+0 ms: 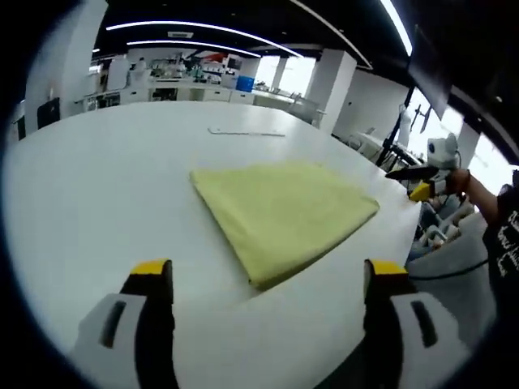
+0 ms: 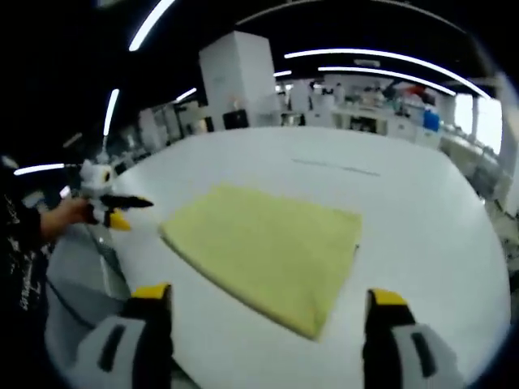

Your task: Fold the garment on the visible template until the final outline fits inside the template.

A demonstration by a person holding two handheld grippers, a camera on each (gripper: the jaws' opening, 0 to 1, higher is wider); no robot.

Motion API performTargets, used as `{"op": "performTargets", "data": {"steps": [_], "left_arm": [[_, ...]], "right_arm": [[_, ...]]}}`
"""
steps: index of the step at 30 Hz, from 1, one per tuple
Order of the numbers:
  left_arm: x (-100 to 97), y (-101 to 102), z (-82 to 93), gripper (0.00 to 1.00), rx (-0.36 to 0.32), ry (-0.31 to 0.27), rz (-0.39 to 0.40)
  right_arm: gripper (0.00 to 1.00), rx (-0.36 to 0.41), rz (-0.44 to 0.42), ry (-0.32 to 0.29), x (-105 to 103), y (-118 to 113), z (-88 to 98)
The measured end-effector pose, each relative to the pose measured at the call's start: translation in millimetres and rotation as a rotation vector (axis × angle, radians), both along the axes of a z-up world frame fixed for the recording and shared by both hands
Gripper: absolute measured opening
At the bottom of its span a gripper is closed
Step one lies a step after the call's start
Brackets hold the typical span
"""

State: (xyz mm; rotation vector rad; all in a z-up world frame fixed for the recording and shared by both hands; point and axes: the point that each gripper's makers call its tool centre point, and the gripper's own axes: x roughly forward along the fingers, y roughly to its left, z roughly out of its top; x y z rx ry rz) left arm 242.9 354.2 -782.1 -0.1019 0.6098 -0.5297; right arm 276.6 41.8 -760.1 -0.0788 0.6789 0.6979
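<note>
a pale yellow cloth garment, folded into a flat four-sided shape [image 1: 282, 215], lies on the wide white counter [image 1: 105, 178], in the middle of the left gripper view and a little right of centre. in the right gripper view the same garment [image 2: 263, 251] sits mid-frame, one corner pointing toward the bottom edge. a thin line marked on the counter [image 1: 246, 131] runs in the upper middle of the left gripper view, apart from the cloth; whether it belongs to a template cannot be told.

the left gripper [image 1: 269, 279] rises from the bottom of its view with its yellow-tipped jaws spread wide, holding nothing, the garment's near corner between them but not touched. the right gripper [image 2: 269, 304] stands the same way at the bottom of its view, jaws wide apart and empty. the right gripper also appears at the right edge of the left gripper view, held in a hand [image 1: 460, 181] off the counter.
</note>
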Motion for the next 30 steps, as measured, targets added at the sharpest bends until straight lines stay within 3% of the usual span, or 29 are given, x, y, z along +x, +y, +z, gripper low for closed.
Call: {"op": "performTargets", "data": {"steps": [6,11,16,23,30], "left_arm": [[0.7,-6.1,16.7,0.99,-0.034,-0.062,0.000],[-1.4,-3.9,23.3,0.99,-0.021,-0.088,0.032],[1.3,2.3,22.3,0.99,-0.048,-0.092,0.082],[-3.6,17.4,22.4,0.99,-0.013,-0.105,0.123],[-11.9,14.4,13.9,0.99,-0.006,-0.094,0.124]], "right_arm": [[0.99,-0.028,0.021,-0.043,-4.6,1.5,10.6],[0.99,-0.015,0.029,-0.079,-6.7,5.1,20.1],[0.99,-0.023,0.018,-0.088,-7.3,2.3,18.8],[0.99,-0.048,0.012,-0.087,-9.7,-7.3,11.0],[0.99,-0.053,0.012,-0.092,-9.8,-11.6,11.5]]}}
